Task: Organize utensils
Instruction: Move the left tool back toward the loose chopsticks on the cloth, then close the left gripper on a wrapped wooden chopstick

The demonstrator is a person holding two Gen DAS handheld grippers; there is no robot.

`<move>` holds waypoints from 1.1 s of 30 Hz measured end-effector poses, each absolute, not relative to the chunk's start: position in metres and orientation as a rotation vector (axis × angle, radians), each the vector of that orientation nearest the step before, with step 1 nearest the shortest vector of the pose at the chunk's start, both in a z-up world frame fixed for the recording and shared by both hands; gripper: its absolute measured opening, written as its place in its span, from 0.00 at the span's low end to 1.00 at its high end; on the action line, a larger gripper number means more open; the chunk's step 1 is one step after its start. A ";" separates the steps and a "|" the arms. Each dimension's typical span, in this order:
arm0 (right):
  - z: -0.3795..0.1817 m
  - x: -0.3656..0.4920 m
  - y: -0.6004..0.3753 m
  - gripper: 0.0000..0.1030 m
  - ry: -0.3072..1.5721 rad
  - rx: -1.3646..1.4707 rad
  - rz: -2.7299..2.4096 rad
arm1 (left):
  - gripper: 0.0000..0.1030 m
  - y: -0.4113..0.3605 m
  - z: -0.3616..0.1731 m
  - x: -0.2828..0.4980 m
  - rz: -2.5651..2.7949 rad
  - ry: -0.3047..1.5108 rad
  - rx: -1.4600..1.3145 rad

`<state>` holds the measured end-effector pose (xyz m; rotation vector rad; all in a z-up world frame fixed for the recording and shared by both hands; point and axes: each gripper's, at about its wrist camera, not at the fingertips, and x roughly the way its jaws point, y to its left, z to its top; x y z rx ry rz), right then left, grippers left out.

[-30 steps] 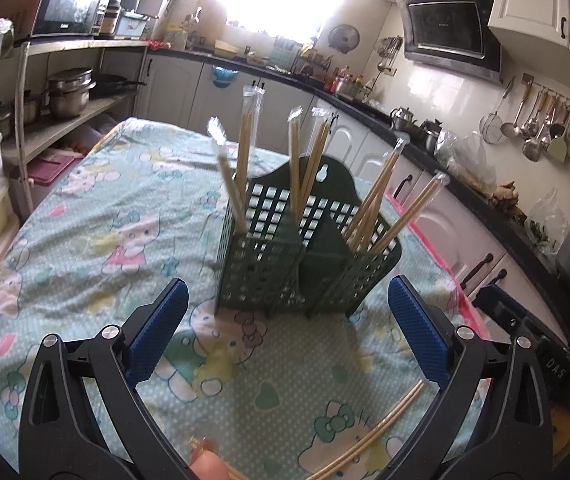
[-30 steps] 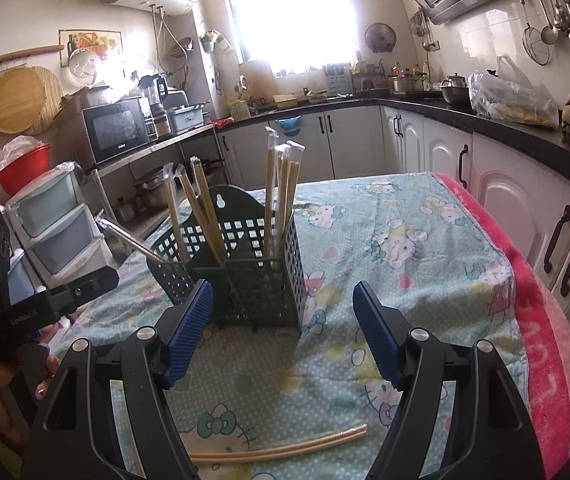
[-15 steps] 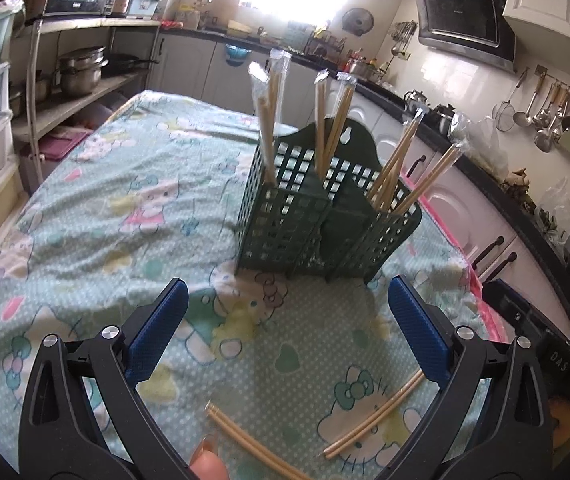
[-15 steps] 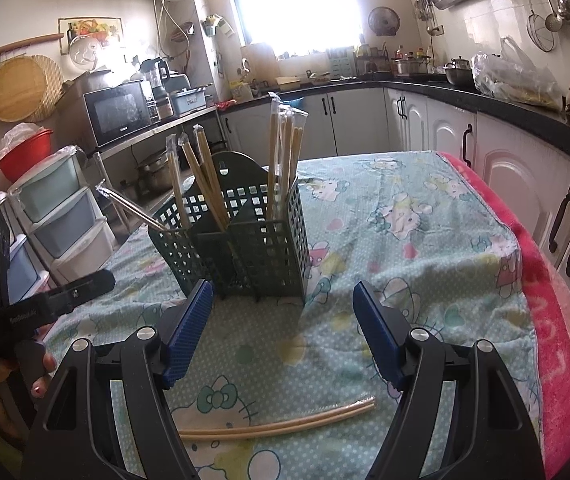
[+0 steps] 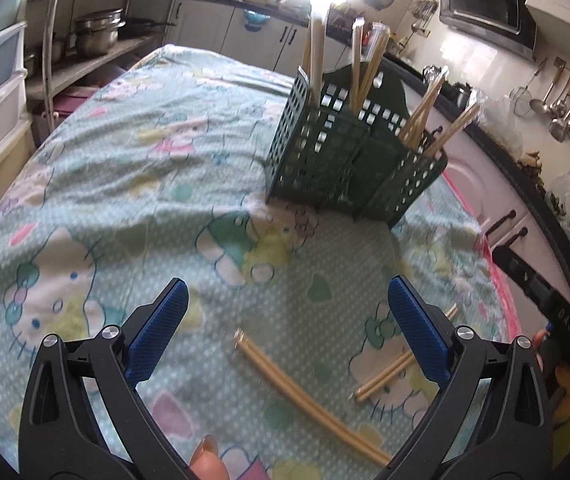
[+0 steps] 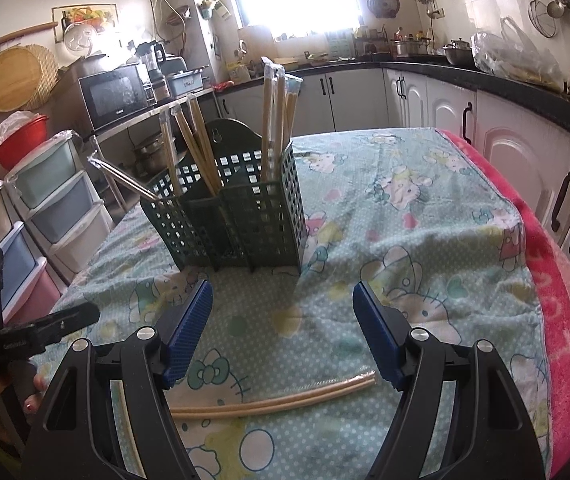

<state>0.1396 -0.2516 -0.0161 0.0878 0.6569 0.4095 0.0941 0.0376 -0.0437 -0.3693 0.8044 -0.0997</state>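
Both tools stand with jaws apart and nothing between them. Left tool (image 5: 288,326) tilts down over the tabletop (image 5: 105,184), so the loose chopstick pair (image 5: 305,396) lies just ahead of and below its fingers, angled across the gap. A second pair (image 5: 401,362) lies under its right finger. Right tool (image 6: 283,330) hovers likewise, a pair (image 6: 273,400) lying crosswise just below its tips. Ahead of both stands the green utensil holder (image 6: 241,220), upright, its compartments already holding wrapped chopsticks. Judged purpose: jaws spread wide to straddle a flat pair before closing.
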 end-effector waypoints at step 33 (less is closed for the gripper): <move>-0.091 0.161 -0.279 0.58 0.905 0.146 0.326 | 0.32 0.016 -0.092 0.116 0.005 0.938 -0.242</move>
